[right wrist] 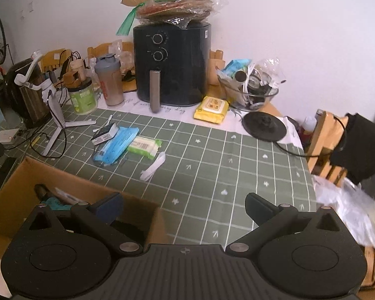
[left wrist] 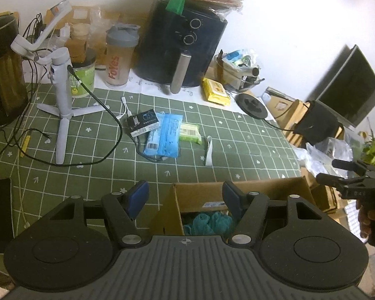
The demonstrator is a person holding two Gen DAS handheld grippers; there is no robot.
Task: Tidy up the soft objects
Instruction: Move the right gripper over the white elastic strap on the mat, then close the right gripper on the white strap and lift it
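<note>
The left tool [left wrist: 185, 195] hangs over the near edge of the desk [left wrist: 237, 155] with its blue-padded fingers [left wrist: 137, 195] spread apart and nothing between them; below it stands an open cardboard box [left wrist: 237, 190], and inside that lies a bunched teal mesh thing [left wrist: 207, 222]; the right tool [right wrist: 185, 207] is spread wide too and holds nothing, one finger over the box's corner, the other over bare green checked cloth; in the left tool's view the right one shows at the far right edge, gripped by a hand [left wrist: 370, 220]. Out in the middle of the desk a blue soft pack [right wrist: 117, 145] lies flat; a small dark box [right wrist: 105, 133] rests against its far left corner, and a pale green pack [right wrist: 145, 146] lies just beside it on the right; a white strip [right wrist: 153, 166] lies near that pack, apart from it. Against the wall stands a dark air fryer [right wrist: 172, 62], with a yellow wipes pack [right wrist: 212, 110] just to its right.
</note>
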